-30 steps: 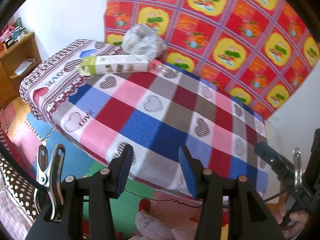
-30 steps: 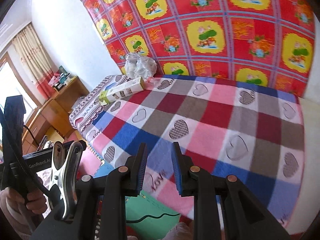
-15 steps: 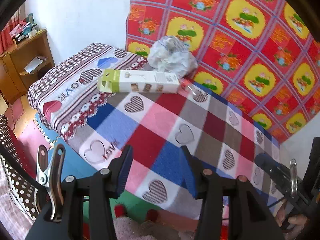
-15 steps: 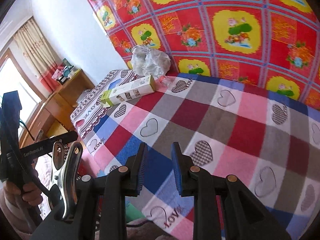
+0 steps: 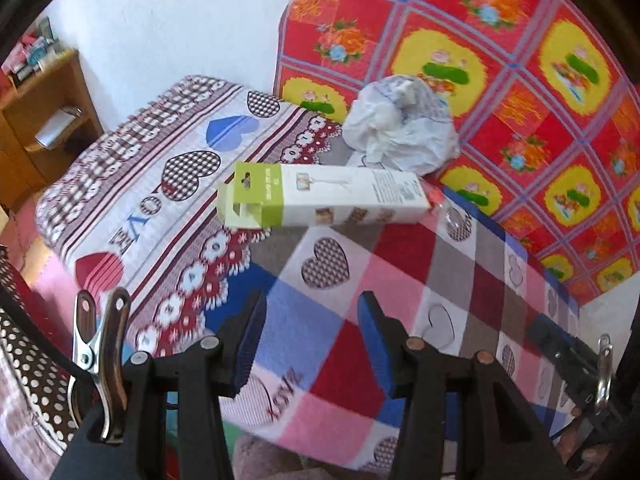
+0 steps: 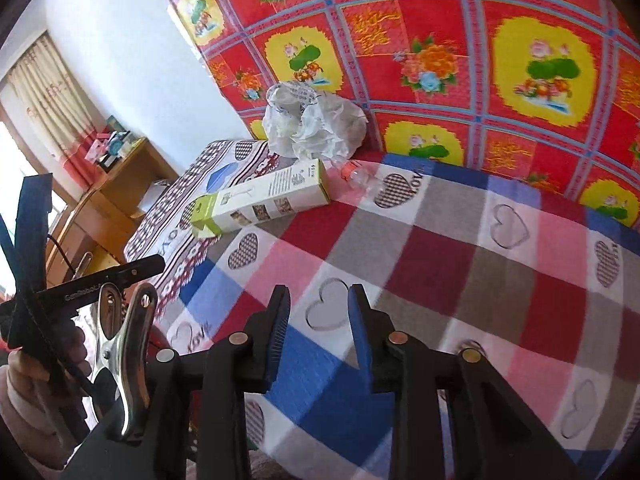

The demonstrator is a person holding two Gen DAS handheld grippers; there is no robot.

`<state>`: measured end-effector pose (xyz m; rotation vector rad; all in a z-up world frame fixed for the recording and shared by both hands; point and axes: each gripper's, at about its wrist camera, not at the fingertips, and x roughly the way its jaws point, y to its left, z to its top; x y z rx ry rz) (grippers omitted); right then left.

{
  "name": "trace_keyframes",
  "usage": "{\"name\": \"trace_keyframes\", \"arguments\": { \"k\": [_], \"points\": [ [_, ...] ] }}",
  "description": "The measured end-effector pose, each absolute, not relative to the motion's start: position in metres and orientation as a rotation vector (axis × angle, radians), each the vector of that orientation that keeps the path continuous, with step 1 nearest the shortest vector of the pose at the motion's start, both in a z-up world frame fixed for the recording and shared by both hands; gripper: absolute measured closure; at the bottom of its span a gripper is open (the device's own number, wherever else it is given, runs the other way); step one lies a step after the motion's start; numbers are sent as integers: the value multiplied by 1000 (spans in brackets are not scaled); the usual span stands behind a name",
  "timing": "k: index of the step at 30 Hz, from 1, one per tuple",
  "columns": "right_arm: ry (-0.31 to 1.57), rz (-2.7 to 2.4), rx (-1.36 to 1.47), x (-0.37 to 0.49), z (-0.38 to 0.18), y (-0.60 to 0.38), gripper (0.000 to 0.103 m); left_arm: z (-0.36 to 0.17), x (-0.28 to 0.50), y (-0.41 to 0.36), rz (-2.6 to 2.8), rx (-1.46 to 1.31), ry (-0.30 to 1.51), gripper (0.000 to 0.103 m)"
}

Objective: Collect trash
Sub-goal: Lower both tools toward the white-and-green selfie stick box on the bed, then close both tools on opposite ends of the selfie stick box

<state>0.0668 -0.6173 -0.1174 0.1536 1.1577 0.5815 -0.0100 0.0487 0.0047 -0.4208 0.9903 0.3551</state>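
Left tongs (image 5: 310, 340) held apart over the near edge of the bed (image 5: 400, 280), nothing between the blue pads. Right tongs (image 6: 318, 328) narrower, opening at this moment, likewise empty above the checked blanket (image 6: 440, 260).

Trash gathered at the far end of the bed, against the red and yellow flowered cloth (image 6: 440, 40) hung on the wall:
- long white carton with a green end (image 5: 324, 200), lying flat on its side, green flap end toward the striped heart-print sheet (image 5: 152, 184), other end toward the wall cloth
- crumpled white plastic bag (image 5: 400, 128), just behind the carton, touching or nearly touching it, resting against the flowered cloth
- small clear plastic bottle with a reddish cap (image 6: 356, 174), lying at the carton's far end, beside the bag; partly hidden in the left view

All three well apart from both tongs, ahead and higher in each view.

Seen from the right wrist: same carton (image 6: 260, 200) angled across the seam between sheet and blanket, bag (image 6: 312, 124) behind it. Left hand (image 6: 36, 384) visible at the lower left edge, gripping its black handle. Wooden cabinet (image 6: 116, 184) beyond the bed by the white wall, curtain (image 6: 44, 92) next to it.
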Motion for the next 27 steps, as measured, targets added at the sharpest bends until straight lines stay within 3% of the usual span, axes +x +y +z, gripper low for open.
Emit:
{"name": "trace_keyframes", "arguments": {
  "k": [6, 16, 27],
  "points": [
    [1165, 545, 161, 95, -127, -575, 70, -7, 20, 89, 330, -403, 1014, 53],
    [1208, 486, 141, 147, -160, -522, 57, -31, 57, 133, 351, -379, 1007, 53],
    [1251, 448, 73, 193, -197, -492, 56, -56, 81, 153, 292, -481, 1071, 53]
  ]
}}
